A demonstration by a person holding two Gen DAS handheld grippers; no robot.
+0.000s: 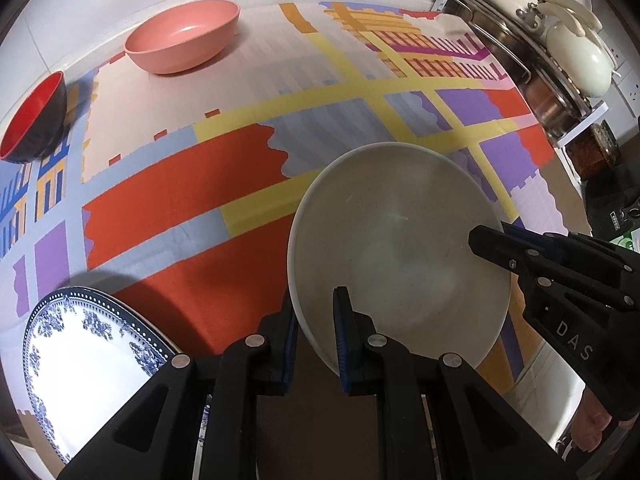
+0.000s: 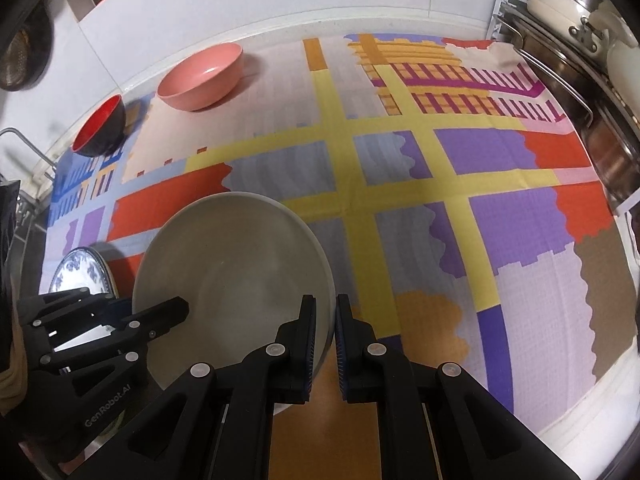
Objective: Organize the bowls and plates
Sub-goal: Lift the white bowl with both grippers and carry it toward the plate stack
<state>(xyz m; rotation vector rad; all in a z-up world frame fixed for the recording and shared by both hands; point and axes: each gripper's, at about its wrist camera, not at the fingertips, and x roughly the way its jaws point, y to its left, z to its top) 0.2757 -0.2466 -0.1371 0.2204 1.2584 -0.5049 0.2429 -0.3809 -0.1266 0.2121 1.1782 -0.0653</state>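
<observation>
Both claws clamped on the big grey bowl [image 1: 400, 248]: left claw [image 1: 316, 320] pinches its left rim, right claw [image 2: 325, 320] pinches the right rim, jaws narrow w/ rim between pads, bowl tilted over the patterned cloth [image 2: 440, 200] on the table. Blue-white plate [image 1: 92, 360] sits just beside the bowl at the cloth's near-left corner, partly under the left claw. Pink bowl [image 1: 184, 36] and red-lined black bowl [image 1: 32, 120] near each other at the far-left edge by the wall, well apart from the grey one; rack w/ pots [image 1: 552, 40] at far right.
</observation>
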